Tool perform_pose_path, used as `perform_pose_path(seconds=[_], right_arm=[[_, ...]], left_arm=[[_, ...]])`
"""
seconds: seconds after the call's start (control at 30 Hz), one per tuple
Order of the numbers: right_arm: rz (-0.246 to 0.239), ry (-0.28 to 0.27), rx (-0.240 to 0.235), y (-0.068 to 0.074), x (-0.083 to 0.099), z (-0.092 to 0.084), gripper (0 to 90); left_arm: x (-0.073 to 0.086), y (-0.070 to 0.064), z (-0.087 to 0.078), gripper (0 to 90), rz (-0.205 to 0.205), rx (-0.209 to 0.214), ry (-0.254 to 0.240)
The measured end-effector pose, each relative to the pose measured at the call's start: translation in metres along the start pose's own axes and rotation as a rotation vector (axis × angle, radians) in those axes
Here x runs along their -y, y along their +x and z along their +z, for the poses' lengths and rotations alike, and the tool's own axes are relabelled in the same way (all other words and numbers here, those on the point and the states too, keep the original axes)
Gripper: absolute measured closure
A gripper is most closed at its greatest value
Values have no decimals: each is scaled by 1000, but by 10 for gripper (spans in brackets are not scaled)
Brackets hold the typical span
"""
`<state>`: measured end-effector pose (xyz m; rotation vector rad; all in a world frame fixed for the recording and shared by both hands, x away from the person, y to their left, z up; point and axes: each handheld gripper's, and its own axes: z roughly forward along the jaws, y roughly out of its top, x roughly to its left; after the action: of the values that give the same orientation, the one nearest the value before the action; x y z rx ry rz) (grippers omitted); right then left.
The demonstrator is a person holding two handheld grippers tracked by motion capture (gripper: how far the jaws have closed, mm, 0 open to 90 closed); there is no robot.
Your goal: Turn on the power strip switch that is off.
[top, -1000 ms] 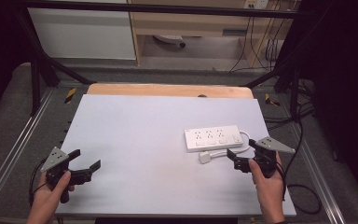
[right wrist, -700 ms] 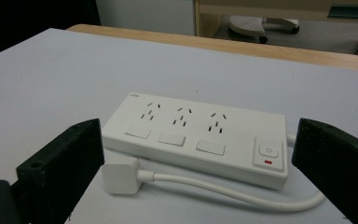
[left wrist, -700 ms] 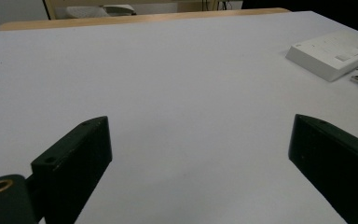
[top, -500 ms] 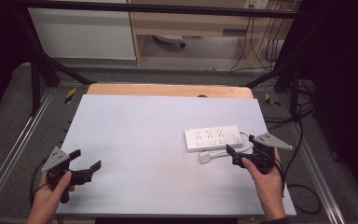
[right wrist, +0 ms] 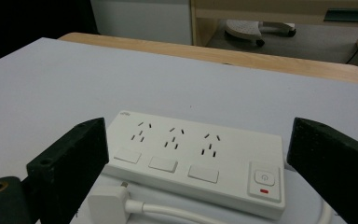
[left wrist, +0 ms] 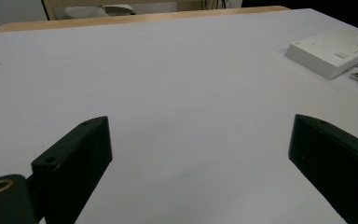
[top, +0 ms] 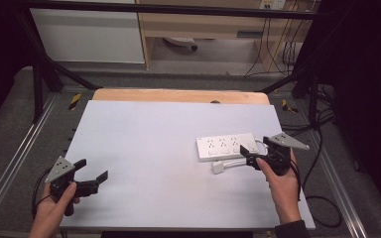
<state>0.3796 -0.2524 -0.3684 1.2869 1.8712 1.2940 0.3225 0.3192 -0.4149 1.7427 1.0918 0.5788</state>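
Observation:
A white power strip (top: 226,147) with three sockets lies flat on the right half of the white table (top: 154,139). Its white plug (top: 219,167) and a loop of cable lie just in front of it. My right gripper (top: 247,156) is open, close to the strip's right end and above the cable. In the right gripper view the strip (right wrist: 196,158) spans the gap between the open jaws (right wrist: 198,128), with the plug (right wrist: 107,203) at lower left. My left gripper (top: 93,170) rests open near the front left corner, holding nothing; its view shows the strip (left wrist: 335,53) far to the right.
A wooden edge (top: 178,95) runs along the far side of the table. Metal rails (top: 15,163) flank the table on both sides, and dark cables (top: 322,198) trail at the right. A cabinet and shelf stand beyond.
My right gripper has moved a little forward, toward the power strip's right end. The left gripper has stayed in place.

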Motion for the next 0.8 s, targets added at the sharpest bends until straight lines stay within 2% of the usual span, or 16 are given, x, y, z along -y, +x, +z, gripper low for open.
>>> perform_pose_path(seconds=[0.27, 0.37, 0.47, 0.8], right_arm=[[3, -8, 3, -2, -4, 7, 62], [2, -37, 11, -1, -4, 13, 64], [6, -41, 12, -1, -5, 15, 64], [5, 9, -1, 1, -6, 30, 96]], left_arm=[[0, 0, 0, 59, 1, 0, 0], [0, 0, 0, 59, 3, 0, 1], [0, 0, 0, 59, 2, 1, 0], [-1, -1, 0, 59, 10, 5, 0]])
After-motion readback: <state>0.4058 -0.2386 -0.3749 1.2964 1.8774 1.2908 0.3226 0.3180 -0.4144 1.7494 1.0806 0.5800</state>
